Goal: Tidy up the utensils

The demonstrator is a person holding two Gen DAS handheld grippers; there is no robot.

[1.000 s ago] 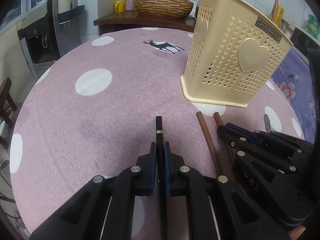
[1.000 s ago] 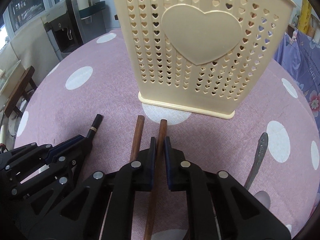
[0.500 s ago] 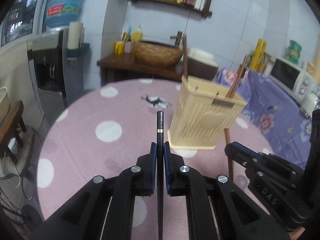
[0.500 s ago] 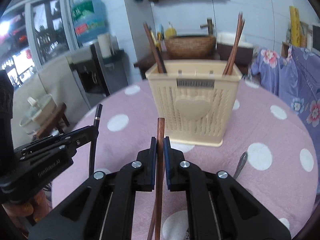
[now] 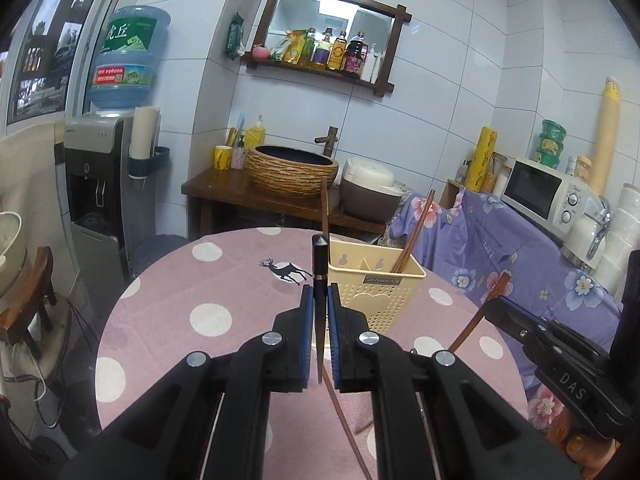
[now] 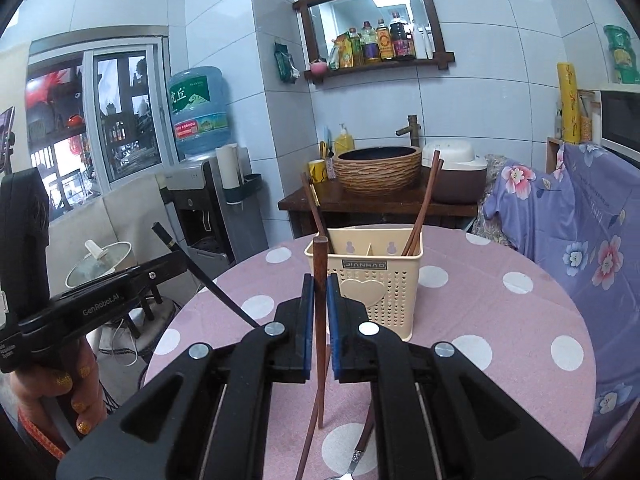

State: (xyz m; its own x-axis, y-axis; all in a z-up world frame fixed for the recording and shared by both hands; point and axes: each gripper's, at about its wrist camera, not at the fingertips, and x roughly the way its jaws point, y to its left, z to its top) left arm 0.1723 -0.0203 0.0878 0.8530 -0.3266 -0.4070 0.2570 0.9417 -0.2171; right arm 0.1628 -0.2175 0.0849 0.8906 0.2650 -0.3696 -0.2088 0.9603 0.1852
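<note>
Left wrist: left hand-held gripper [image 5: 320, 304] grasps black chopstick [image 5: 319, 264]; right hand-held gripper [image 6: 318, 300] grasps brown chopstick [image 6: 320, 264] before basket [image 6: 384, 280].

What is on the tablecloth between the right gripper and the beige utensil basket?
Nothing: in the right wrist view, the pink dotted tablecloth is bare between the right gripper, shut on a brown chopstick, and the utensil basket.

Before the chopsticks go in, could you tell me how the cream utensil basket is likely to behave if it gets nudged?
The utensil basket is probably light: its walls are thin and perforated with holes. It stands tall on a narrow base on the tablecloth, so a knock near the rim could tip or slide it. The chopsticks already leaning inside may add slight top-weight.
</note>
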